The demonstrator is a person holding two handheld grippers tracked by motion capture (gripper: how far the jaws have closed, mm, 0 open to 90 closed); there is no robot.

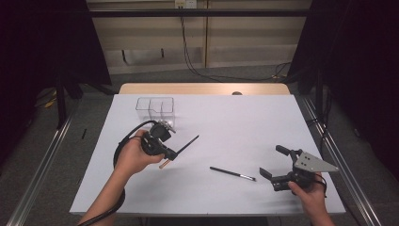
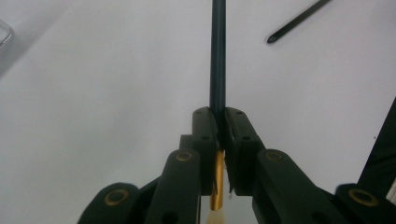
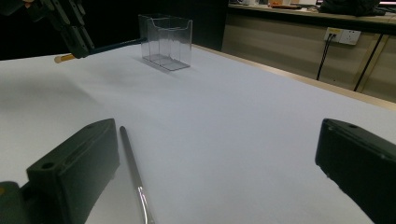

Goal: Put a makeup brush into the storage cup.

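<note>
Left tongs (image 1: 172,154), brush (image 1: 187,144); clear box (image 1: 155,109)

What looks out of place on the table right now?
Nothing is spilled or broken. One thin black makeup brush lies loose on the white table, far from the clear plastic holder; the left gripper grips another dark brush.

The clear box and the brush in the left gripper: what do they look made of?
The clear box looks like rigid transparent plastic: see-through walls, glossy edges. The brush, clamped in the left gripper, has a dark, smooth, probably painted handle and a gold, shiny ferrule that looks like metal.
</note>
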